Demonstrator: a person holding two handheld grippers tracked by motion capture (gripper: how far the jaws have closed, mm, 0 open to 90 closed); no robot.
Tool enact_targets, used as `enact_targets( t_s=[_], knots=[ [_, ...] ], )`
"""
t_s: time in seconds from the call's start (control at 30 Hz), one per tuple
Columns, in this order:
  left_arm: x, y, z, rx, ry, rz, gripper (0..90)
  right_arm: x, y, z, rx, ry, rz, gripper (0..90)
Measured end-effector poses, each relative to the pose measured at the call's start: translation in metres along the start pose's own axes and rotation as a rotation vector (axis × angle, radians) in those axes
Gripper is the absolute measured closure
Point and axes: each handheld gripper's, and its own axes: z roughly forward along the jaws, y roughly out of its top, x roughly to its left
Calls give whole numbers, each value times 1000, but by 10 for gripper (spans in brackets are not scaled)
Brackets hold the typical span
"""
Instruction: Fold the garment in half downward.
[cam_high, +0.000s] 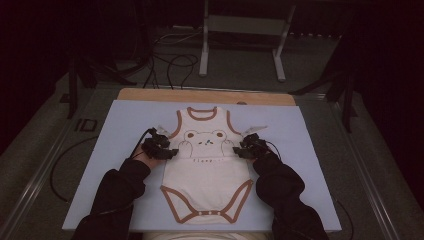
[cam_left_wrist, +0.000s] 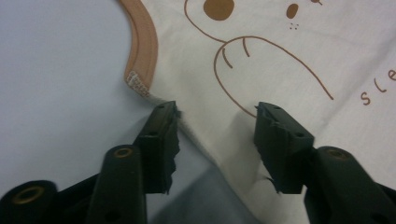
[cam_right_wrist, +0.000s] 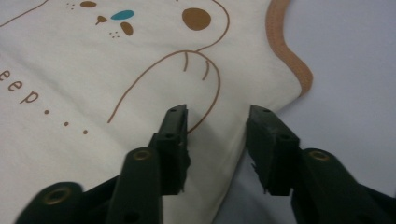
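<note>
Sleeves (cam_high: 115, 192) enter at the near edge of the pale blue board (cam_high: 120, 125). Both grippers are spread wide: the left gripper (cam_left_wrist: 217, 112) straddles one side edge of the cream bodysuit (cam_high: 205, 165) (bear print, brown trim), the right gripper (cam_right_wrist: 217, 114) the other. Farther off, a metal stand (cam_high: 245, 40) on the floor.

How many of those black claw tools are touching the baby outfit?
2: the left gripper at the bodysuit's left side edge, the right gripper at its right edge, both open.

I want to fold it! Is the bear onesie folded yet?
No, spread flat: the onesie shows neck, bear and leg openings all at once.
</note>
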Motion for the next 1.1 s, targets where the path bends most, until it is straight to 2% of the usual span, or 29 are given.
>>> enact_targets(
  t_s=[0.13, 0.17, 0.23, 0.27, 0.3, 0.37, 0.5, 0.7, 0.9, 1.1],
  knots=[
    [1, 1, 0, 0, 0, -12, 617, 2, 1, 0, 6, 11, -5, 707],
    [1, 1, 0, -2, -4, -19, 684, 3, 2, 0, 7, 18, -1, 756],
    [2, 1, -1, -3, -4, -25, 717, 3, 2, 0, 7, 18, -1, 756],
    [4, 1, -1, -2, -13, -45, 793, 4, 2, 0, 6, 24, 3, 820],
    [4, 1, -1, -5, -22, -56, 822, 4, 2, 0, 6, 27, 4, 832],
    [4, 1, 0, 1, -34, -52, 878, 5, 2, 1, 5, 29, -4, 867],
    [2, 2, -1, 6, -32, -46, 892, 8, 3, 0, 15, 14, -19, 885],
    [2, 3, -3, 8, -39, -30, 897, 9, 4, -2, 16, 17, -26, 891],
    [5, 3, -7, -4, -55, -39, 898, 11, 6, -5, 18, 10, -45, 891],
    [6, 2, -9, -3, -59, -30, 898, 11, 8, -9, 9, 11, -49, 891]
  ],
)
